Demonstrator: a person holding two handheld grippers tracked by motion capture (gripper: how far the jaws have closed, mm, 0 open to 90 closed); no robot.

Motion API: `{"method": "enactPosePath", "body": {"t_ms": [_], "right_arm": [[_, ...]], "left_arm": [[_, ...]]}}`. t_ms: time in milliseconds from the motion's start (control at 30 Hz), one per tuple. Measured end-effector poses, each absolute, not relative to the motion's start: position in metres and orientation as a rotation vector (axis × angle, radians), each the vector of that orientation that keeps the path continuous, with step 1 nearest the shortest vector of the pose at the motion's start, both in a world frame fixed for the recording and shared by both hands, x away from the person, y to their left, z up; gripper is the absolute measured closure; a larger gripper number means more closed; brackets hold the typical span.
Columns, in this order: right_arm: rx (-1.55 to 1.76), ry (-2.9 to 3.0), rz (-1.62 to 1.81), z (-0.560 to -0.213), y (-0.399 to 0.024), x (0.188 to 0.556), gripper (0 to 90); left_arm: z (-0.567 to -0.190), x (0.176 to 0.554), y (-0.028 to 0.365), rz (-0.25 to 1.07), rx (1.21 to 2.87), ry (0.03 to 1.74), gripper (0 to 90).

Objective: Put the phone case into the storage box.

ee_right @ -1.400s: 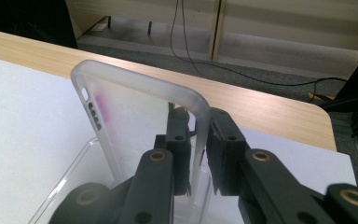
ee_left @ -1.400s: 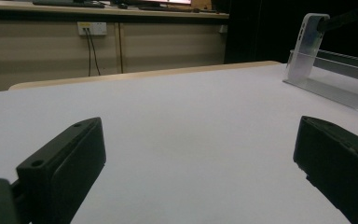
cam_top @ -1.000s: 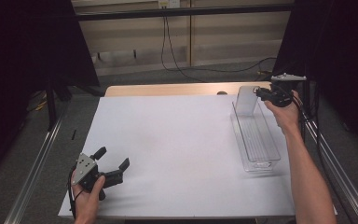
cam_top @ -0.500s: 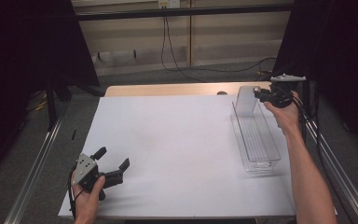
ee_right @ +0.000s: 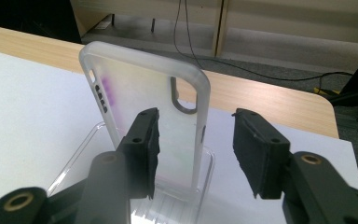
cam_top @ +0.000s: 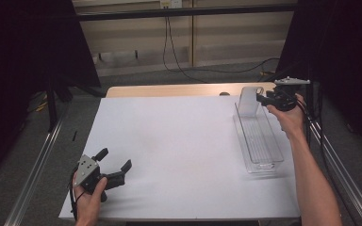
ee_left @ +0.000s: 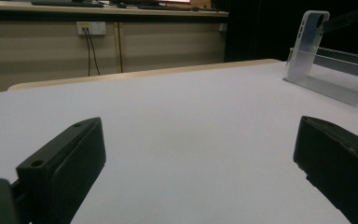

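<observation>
Phone case (ee_right: 149,116) stands upright at the clear tray's (cam_top: 259,141) far end, between the right gripper's (ee_right: 196,154) parted jaws; left gripper (cam_top: 115,172) rests well apart from that tray, jaws spread wide.

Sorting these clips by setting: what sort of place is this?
Probably a lab recording bay: a white-covered table flanked by black curtains, wall sockets with cables behind, and a phone case standing in a clear tray.
</observation>
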State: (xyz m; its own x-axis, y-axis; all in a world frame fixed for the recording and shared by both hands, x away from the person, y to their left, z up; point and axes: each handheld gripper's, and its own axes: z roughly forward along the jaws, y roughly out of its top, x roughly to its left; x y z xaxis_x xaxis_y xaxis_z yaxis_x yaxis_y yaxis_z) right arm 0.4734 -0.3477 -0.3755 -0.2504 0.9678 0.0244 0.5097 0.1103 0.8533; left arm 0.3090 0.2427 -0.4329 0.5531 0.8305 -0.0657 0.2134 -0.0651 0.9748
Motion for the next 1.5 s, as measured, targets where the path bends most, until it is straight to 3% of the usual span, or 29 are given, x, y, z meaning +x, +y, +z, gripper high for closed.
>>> {"method": "enactPosePath", "body": {"t_ms": [200,267,567,1500], "right_arm": [[1.436,1.816,1.049,-0.375,-0.349,0.470,35.6],[1.439,1.804,1.055,-0.375,-0.350,0.470,25.9],[1.452,1.778,1.089,-0.376,-0.349,0.467,4.4],[1.396,1.681,1.144,-0.377,-0.349,0.446,0.6]], "left_arm": [[-0.433,0.309,0.242,0.645,1.594,0.905,2.3],[-0.433,0.309,0.242,0.646,1.594,0.904,2.2],[-0.432,0.309,0.243,0.645,1.594,0.905,2.3],[-0.432,0.307,0.246,0.640,1.553,0.940,2.3]]}}
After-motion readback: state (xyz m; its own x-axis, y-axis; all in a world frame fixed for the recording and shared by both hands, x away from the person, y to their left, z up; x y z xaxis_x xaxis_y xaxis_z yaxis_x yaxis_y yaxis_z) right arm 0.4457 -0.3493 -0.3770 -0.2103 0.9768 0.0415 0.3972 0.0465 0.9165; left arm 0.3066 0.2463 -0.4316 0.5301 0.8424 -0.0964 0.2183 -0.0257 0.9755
